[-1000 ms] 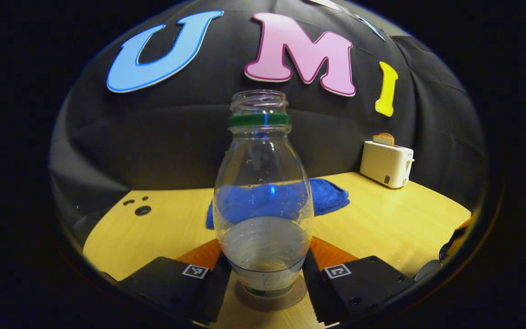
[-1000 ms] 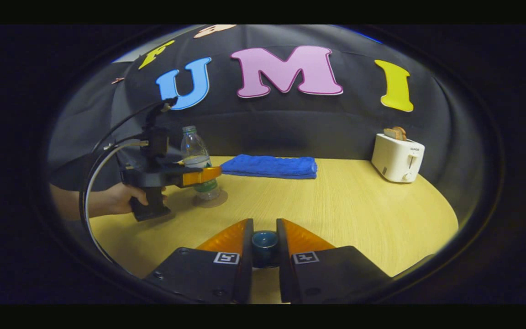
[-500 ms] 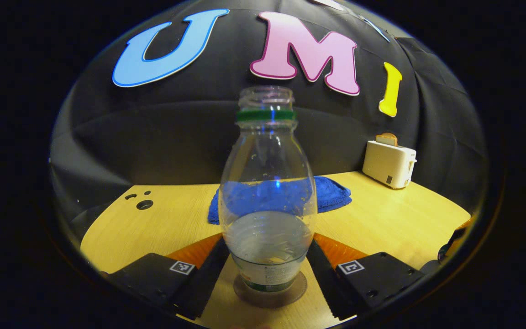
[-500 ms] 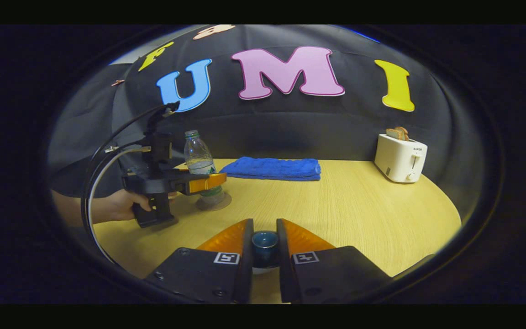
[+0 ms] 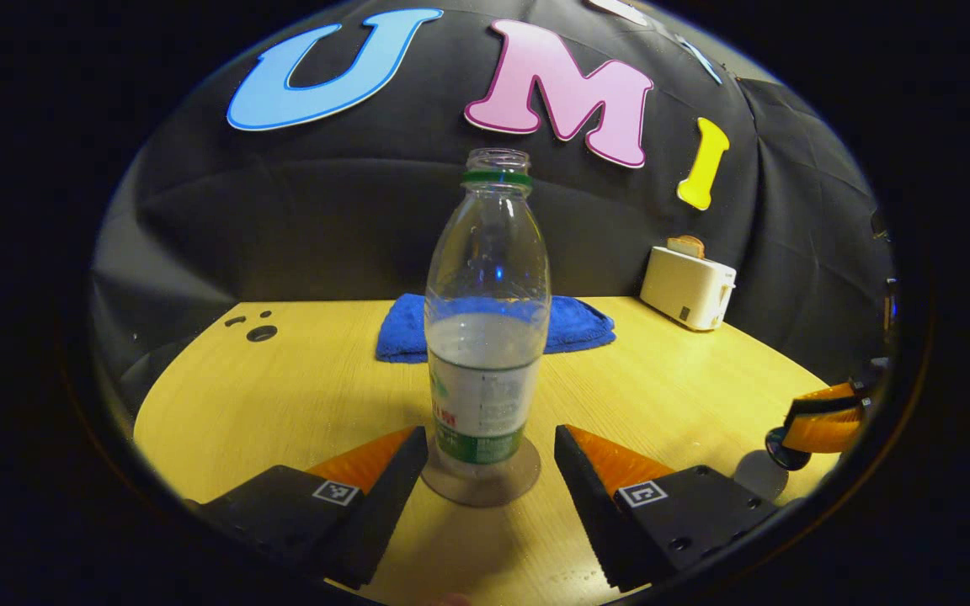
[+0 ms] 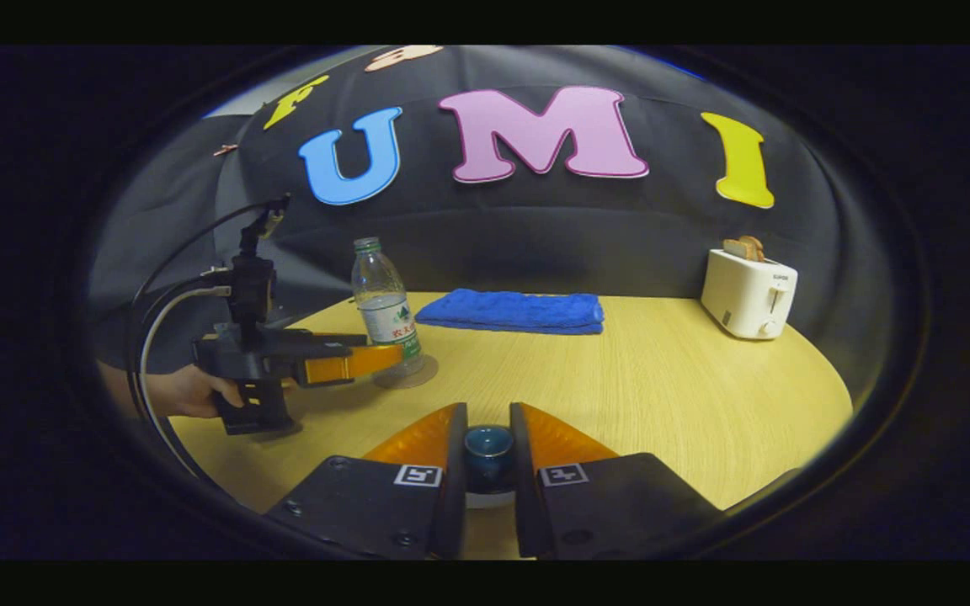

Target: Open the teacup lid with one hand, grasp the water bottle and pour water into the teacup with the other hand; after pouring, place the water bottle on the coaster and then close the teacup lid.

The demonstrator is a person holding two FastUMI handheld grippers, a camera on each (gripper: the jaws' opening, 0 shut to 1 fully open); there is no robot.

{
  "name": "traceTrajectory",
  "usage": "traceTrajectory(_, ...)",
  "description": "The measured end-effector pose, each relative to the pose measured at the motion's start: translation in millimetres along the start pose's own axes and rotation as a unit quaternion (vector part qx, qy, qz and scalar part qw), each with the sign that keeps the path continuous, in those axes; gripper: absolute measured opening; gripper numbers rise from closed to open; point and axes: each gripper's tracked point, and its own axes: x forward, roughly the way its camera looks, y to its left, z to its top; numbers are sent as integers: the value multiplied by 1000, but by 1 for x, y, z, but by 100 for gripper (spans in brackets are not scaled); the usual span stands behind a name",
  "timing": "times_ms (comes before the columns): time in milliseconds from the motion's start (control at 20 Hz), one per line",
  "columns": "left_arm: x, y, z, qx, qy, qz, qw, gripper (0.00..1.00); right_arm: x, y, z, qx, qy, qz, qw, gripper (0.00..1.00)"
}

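1. Your left gripper [image 5: 491,438] has its jaws spread; the water bottle [image 5: 487,337] stands on the coaster [image 5: 480,486] just ahead of them.
2. Your right gripper [image 6: 488,448] pinches the teacup lid [image 6: 487,441] between its jaws; closing the teacup looks next.

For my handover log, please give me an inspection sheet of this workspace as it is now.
Surface: wooden table, bare in the middle.
Job's things: uncapped water bottle upright on round coaster; teacup lid between right gripper's fingers.
Clutter: folded blue towel; white toaster holding toast.
Grippers: left gripper open, fingers apart from the bottle; right gripper shut on the lid.
Cables: looping from the left gripper.
Surroundings: black cloth wall; a hand.
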Motion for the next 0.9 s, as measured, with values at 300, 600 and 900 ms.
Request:
traceTrajectory(300,-48,-4,-25,-7,19,-12,1000,95,7,4,-19,-12,-4,1,1000,28)
traceTrajectory(600,-83,2,-27,-30,25,5,999,95,8,12,-27,-37,-11,12,999,28)
traceTrajectory(900,-95,-1,-21,-44,19,12,999,96,6,6,-33,-34,-10,8,999,35)
